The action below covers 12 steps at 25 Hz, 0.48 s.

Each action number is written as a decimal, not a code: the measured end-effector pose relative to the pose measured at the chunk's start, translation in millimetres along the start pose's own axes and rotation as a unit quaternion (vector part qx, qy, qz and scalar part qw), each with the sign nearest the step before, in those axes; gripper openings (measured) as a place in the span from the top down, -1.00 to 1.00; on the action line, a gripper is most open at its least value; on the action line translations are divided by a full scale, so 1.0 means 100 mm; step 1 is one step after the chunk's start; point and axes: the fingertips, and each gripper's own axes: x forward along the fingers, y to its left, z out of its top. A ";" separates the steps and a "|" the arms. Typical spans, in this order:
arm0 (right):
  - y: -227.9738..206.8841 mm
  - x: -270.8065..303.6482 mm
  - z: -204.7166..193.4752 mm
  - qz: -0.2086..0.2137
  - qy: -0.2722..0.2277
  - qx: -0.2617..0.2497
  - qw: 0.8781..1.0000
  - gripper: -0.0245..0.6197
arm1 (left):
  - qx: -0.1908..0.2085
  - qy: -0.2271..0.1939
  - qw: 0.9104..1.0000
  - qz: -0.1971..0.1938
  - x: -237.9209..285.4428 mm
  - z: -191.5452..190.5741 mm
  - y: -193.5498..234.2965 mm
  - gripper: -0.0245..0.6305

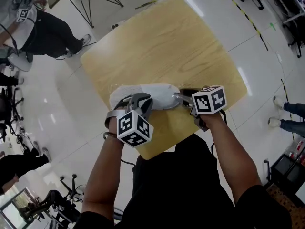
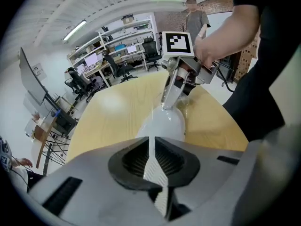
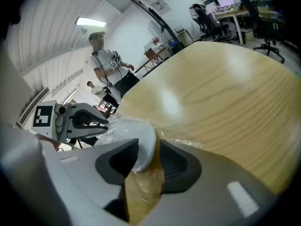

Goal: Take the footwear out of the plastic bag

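Footwear point(image 1: 148, 94) in plastic bag point(image 3: 142, 192): left claw point(image 2: 151, 144) clamped on one end; right claw point(image 3: 149, 149) apart, straddling other end.

A white soft slipper point(image 1: 145, 94) lies flat, stretched left to right, at the lower middle of the head view near the lower edge of the pale wooden tabletop point(image 1: 167, 42). It is wrapped in a clear, crinkled plastic bag point(image 3: 143, 189).

We wore a black short-sleeved top point(image 1: 190, 190); our left tool point(image 1: 141, 102) and right tool point(image 1: 179, 98) were grey, each bearing a black-and-white marker cube point(image 1: 135, 128).
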 end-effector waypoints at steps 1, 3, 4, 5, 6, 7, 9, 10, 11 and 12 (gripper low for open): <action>0.01 0.01 0.00 -0.001 0.000 -0.003 1.000 0.50 | -0.001 0.000 1.000 0.000 0.00 -0.01 0.00 0.79; 0.06 0.00 0.01 -0.003 -0.002 -0.016 1.000 0.59 | -0.006 0.001 1.000 0.001 -0.02 -0.03 0.01 0.79; 0.08 -0.01 0.02 -0.005 -0.006 -0.025 1.000 0.62 | -0.009 0.002 1.000 0.001 -0.03 -0.04 0.01 0.79; 0.09 -0.02 0.04 -0.006 -0.011 -0.033 0.999 0.64 | -0.011 0.004 1.000 0.000 -0.03 -0.05 0.02 0.80; 0.11 -0.04 0.05 -0.007 -0.017 -0.039 0.999 0.66 | -0.012 0.006 1.000 -0.001 -0.03 -0.06 0.02 0.81; 0.11 -0.06 0.07 -0.006 -0.023 -0.042 0.999 0.68 | -0.012 0.007 1.000 -0.001 -0.03 -0.07 0.02 0.82; 0.11 -0.11 0.09 -0.004 -0.034 -0.042 0.999 0.70 | -0.011 0.008 1.000 -0.002 -0.02 -0.08 0.02 0.85; 0.11 -0.14 0.09 -0.004 -0.040 -0.041 0.998 0.71 | -0.011 0.008 1.000 -0.003 -0.02 -0.09 0.01 0.85; 0.10 -0.16 0.10 -0.007 -0.044 -0.041 0.998 0.72 | -0.012 0.007 1.000 -0.004 -0.02 -0.09 0.01 0.85; 0.10 -0.18 0.10 -0.010 -0.047 -0.042 0.998 0.72 | -0.013 0.007 1.000 -0.004 -0.02 -0.10 0.00 0.86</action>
